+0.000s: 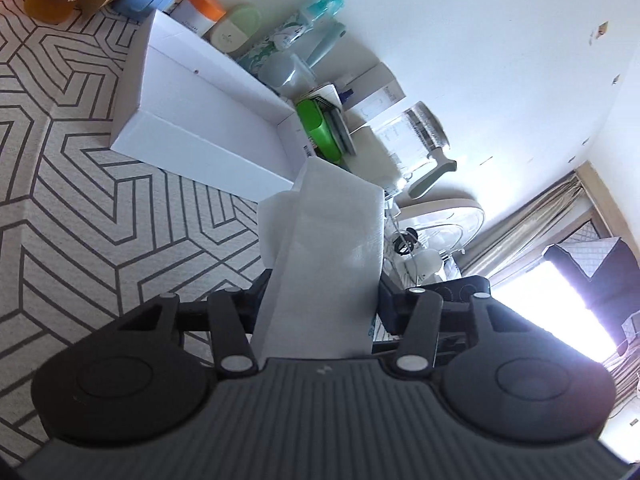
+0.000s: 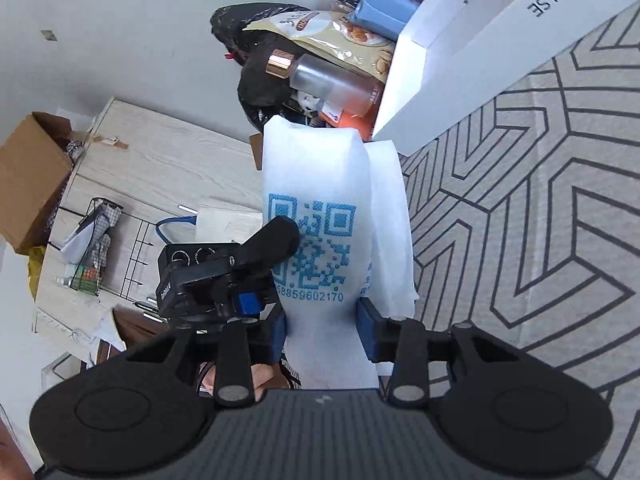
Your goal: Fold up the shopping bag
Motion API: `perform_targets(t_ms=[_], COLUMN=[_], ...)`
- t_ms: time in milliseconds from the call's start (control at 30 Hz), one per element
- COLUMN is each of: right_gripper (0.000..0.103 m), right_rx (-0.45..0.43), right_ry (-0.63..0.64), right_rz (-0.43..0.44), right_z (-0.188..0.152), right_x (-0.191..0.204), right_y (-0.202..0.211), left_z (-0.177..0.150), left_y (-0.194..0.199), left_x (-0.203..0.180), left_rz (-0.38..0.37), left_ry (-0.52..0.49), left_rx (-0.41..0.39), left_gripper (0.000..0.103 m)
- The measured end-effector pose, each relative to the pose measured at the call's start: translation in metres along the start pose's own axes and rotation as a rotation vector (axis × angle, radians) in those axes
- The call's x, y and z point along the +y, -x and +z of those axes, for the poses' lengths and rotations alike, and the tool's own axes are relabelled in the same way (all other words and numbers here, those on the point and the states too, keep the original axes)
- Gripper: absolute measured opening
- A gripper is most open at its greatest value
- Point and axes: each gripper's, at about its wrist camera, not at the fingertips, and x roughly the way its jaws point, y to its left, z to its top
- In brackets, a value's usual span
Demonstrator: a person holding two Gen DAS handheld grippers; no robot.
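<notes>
The white shopping bag point(image 1: 324, 264) is folded into a narrow strip and held up off the patterned cloth between both grippers. My left gripper point(image 1: 320, 312) is shut on one end of it. In the right wrist view the bag point(image 2: 320, 184) shows a blue QR code and printed digits. My right gripper point(image 2: 322, 320) is shut on the other end. The left gripper point(image 2: 224, 276) shows in the right wrist view, just left of the bag. A loose white flap point(image 2: 390, 232) hangs on the bag's right side.
A white open box point(image 1: 192, 112) lies on the patterned tablecloth point(image 1: 80, 200), with bottles, containers and a green item point(image 1: 320, 132) behind it along the wall. In the right wrist view a frosted bottle point(image 2: 332, 80), a snack bag and a wooden floor with a cardboard box point(image 2: 32, 176) show.
</notes>
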Motion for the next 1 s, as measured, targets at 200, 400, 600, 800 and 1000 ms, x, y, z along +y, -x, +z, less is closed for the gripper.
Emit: perform_targets(t_ms=[200,400,600,800,1000], right_gripper=[0.038,0.037,0.039,0.049,0.039], right_rx=[-0.058,-0.129,-0.191,-0.231,-0.265], right_ry=[0.023,0.208,0.365,0.33,0.45], right_rz=[0.15,0.009,-0.101,-0.095,-0.174], right_z=[-0.01,-0.03,-0.046,-0.052,-0.059], right_x=[0.013,0.048,0.078,0.071,0.083], right_y=[0.008,0.002,0.006,0.005,-0.008], left_z=[-0.006,-0.014,-0.016,-0.026,-0.031], left_y=[0.022,0.029,0.038,0.04,0.045], left_x=[0.019,0.025,0.022,0.012,-0.011], left_rz=[-0.229,-0.237,-0.24,-0.183,-0.035], left_ry=[0.19,0.266,0.266,0.225,0.082], left_rx=[-0.077,-0.096,-0.125,-0.129,-0.157], left_gripper=[0.05,0.05,0.047,0.047,0.047])
